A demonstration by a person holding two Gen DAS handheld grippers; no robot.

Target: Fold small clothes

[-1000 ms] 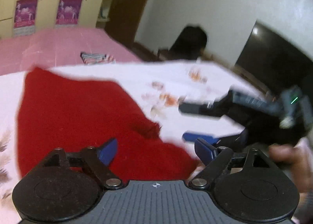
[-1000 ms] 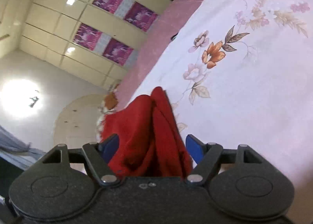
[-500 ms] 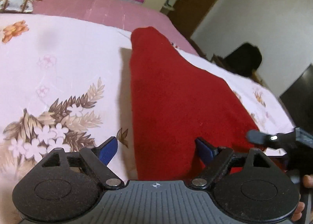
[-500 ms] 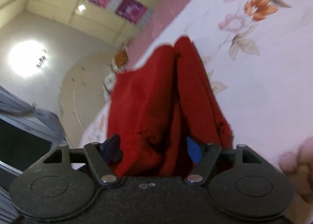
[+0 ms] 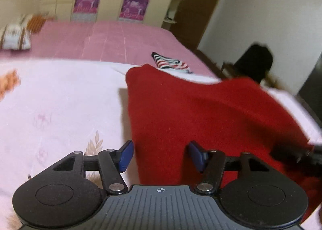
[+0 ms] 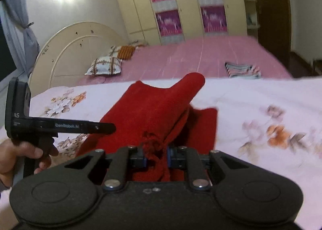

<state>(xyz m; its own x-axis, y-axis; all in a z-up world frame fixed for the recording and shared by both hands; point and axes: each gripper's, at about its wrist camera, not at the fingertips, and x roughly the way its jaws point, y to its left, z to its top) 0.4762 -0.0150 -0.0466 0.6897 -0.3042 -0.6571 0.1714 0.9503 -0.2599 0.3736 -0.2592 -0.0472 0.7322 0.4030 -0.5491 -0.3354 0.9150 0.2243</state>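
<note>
Between right tool (image 6: 156,159) pads: bunched edge of red garment (image 6: 159,113), clamped tight; rest of cloth trails ahead onto floral bed sheet (image 6: 261,97). Left tool (image 5: 160,154) spread wide, gripping nothing; garment lies between and ahead of its fingers. Risk: grip covers bunched wad only, so pull may drag layers unevenly, skew fold; thin pinch may slip. Left tool held level, low over cloth, pointing across right tool's line; person's hand (image 6: 18,155) wraps its handle.
</note>
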